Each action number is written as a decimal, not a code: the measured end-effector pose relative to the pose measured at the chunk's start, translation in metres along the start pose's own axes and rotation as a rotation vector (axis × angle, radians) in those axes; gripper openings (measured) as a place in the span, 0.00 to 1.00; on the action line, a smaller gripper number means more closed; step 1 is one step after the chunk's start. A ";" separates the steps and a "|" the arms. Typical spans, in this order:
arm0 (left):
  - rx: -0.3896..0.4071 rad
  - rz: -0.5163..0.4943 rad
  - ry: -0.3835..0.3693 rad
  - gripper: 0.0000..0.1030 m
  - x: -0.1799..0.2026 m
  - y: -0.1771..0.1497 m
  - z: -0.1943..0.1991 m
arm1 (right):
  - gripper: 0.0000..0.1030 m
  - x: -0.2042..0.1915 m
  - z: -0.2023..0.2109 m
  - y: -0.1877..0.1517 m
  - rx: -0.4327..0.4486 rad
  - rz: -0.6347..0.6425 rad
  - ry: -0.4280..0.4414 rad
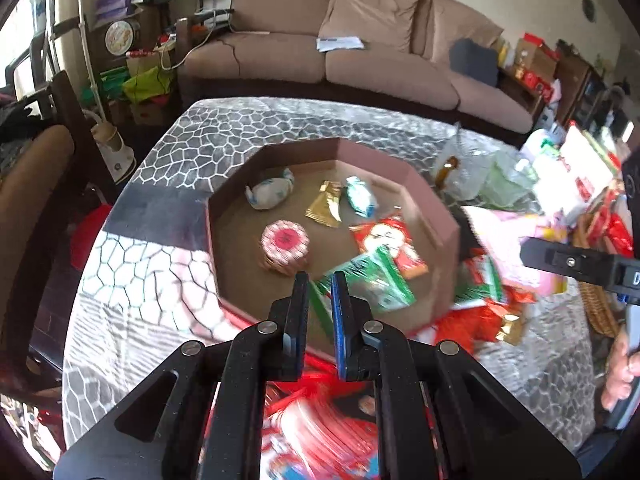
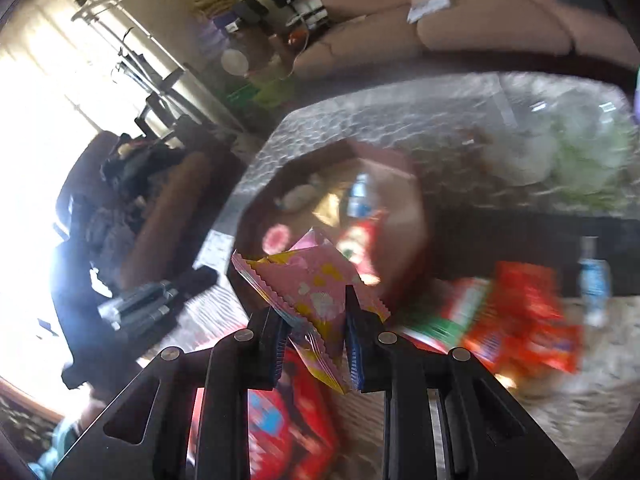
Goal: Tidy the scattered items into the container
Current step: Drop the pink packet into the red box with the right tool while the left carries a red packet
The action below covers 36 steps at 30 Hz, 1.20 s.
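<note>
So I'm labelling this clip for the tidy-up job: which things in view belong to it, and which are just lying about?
Part of the job:
- octagonal box, already holding sweets
- green packet pinched in the left gripper
- pink packet clamped in the right gripper
- red packets on the table

Lying about:
- sofa
- small bottle
- clear plastic bag

Daylight from a blown-out window (image 2: pixel 36 128) glares; right view motion-blurred, fisheye edges bent.
</note>
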State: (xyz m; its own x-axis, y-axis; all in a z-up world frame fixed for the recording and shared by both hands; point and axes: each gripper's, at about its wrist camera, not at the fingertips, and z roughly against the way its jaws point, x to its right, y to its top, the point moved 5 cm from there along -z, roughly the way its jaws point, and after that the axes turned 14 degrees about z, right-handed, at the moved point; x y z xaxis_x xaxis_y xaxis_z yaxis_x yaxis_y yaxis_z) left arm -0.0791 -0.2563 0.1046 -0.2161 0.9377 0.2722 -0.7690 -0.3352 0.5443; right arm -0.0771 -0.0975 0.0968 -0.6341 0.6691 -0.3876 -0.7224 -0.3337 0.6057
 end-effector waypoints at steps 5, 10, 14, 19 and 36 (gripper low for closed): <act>-0.036 0.000 -0.056 0.22 -0.015 -0.008 0.005 | 0.24 -0.003 -0.064 0.019 -0.046 -0.061 0.073; -0.083 0.019 -0.051 0.47 -0.039 -0.044 0.016 | 0.24 -0.011 -0.094 0.021 -0.058 -0.099 0.174; -0.142 0.065 0.004 0.62 -0.050 -0.083 0.014 | 0.24 -0.010 -0.116 0.013 -0.088 -0.166 0.229; -0.153 0.064 0.081 0.66 -0.046 -0.118 0.010 | 0.30 0.007 -0.129 0.011 -0.105 -0.176 0.125; -0.132 -0.010 0.155 0.37 -0.024 -0.132 -0.011 | 0.46 0.021 -0.035 0.021 -0.075 0.137 -0.218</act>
State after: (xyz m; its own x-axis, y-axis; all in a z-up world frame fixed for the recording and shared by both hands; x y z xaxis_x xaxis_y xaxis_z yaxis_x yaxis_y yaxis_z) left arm 0.0215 -0.2335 0.0175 -0.2902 0.9472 0.1367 -0.8415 -0.3205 0.4350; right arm -0.1155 -0.1134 0.0767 -0.6591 0.7386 -0.1416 -0.6570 -0.4739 0.5863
